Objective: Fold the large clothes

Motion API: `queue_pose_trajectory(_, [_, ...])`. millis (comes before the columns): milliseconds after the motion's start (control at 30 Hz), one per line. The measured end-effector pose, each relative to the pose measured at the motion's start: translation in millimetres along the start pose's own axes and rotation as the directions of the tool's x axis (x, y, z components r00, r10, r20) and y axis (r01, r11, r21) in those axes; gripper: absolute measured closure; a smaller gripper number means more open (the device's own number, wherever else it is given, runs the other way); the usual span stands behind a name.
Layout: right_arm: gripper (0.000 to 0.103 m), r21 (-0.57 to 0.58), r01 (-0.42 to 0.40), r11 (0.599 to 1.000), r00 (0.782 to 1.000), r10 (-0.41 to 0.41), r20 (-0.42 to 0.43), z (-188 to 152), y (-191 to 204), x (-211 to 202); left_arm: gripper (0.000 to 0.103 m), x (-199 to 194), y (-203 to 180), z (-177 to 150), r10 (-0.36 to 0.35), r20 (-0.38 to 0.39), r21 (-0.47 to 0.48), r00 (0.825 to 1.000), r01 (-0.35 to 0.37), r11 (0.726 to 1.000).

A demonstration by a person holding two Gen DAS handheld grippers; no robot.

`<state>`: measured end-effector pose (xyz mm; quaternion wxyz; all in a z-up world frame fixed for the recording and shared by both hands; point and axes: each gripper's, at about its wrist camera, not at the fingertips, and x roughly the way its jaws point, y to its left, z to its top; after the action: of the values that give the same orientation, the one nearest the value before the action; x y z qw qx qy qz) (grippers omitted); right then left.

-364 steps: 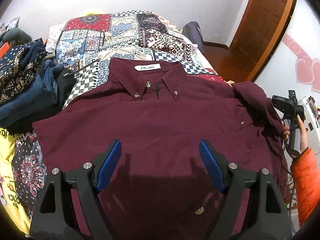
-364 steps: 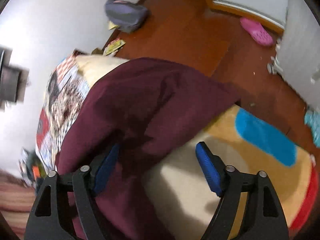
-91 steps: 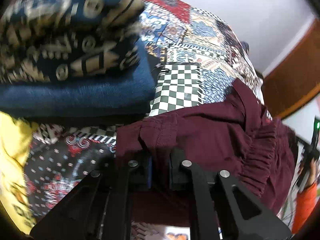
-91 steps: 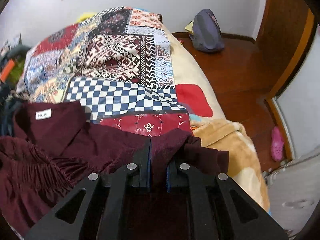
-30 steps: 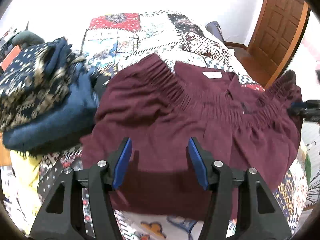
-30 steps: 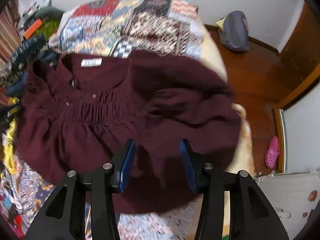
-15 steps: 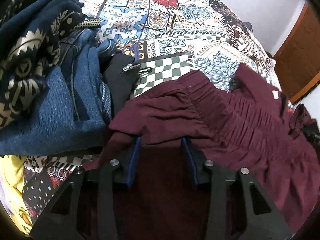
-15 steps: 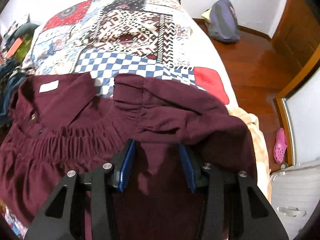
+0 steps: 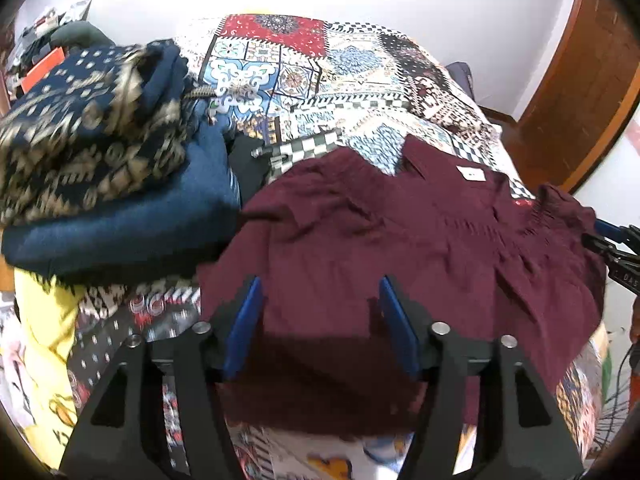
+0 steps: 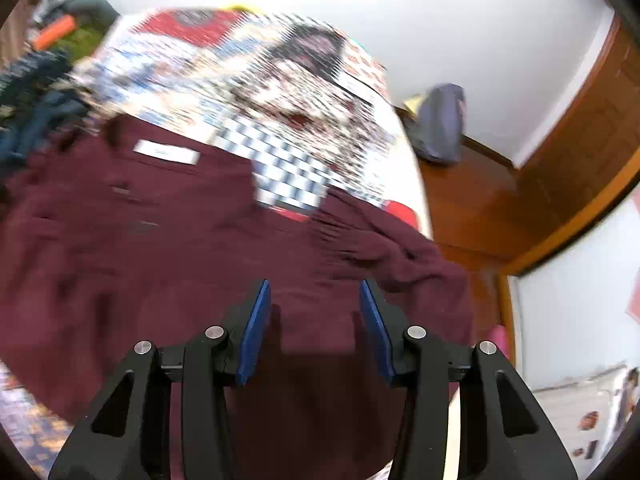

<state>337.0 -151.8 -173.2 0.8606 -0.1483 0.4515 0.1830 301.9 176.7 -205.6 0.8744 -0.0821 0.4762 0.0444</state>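
Observation:
A maroon button-up shirt (image 9: 400, 240) lies on the patchwork bed, its lower part folded up over the body, the white collar label (image 9: 471, 174) showing at the far side. My left gripper (image 9: 320, 304) is open and empty above the shirt's near left part. My right gripper (image 10: 314, 304) is open and empty above the shirt's (image 10: 160, 248) right part; this view is blurred. The right gripper's blue pad also shows at the right edge of the left wrist view (image 9: 610, 230), by a bunched sleeve.
A pile of folded blue and patterned clothes (image 9: 92, 168) sits left of the shirt. The patchwork quilt (image 9: 320, 64) covers the bed. Yellow cloth (image 9: 44, 320) lies at the near left. A grey bag (image 10: 440, 124) and a wooden door (image 10: 580, 140) stand to the right.
Both grippers have let go of the shirt, opened wider and pulled back and up. The folded-over part now lies flatter on the shirt.

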Motion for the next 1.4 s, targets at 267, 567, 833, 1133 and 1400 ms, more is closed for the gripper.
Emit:
queue_pose_trajectory(267, [0.032,-0.007,-0.09,0.996,0.994,0.09,-0.061,-36.4,44.5,8.1,0.028,-1.2,14.9,-55.6,0.017,-0.048,-0.009,0.999,-0.017,1.0])
queue_pose_trajectory(567, [0.03,0.04,-0.069,0.997,0.992,0.073,-0.104,-64.7,39.7,2.0,0.025,-25.2,51.1,-85.0,0.057,-0.019,-0.184,0.998,-0.06,0.981])
queue_pose_trajectory(833, [0.03,-0.018,-0.009,1.0,1.0,0.008,-0.021,-46.4,56.3,-25.5,0.025,-39.1,58.3,-82.8,-0.067,0.041,-0.345,0.997,0.077,0.935])
queue_pose_trajectory(1133, [0.03,-0.004,-0.117,0.993,0.992,0.117,0.044,-18.2,90.4,-29.6,0.025,-8.4,54.7,-82.2,-0.255,0.019,-0.434,0.967,0.238,0.869])
queue_pose_trajectory(1400, [0.03,-0.055,-0.122,0.991,0.991,0.119,-0.053,-29.9,121.4,9.1,0.025,29.6,62.6,-86.6,-0.483,0.072,-0.518,0.873,0.446,0.729])
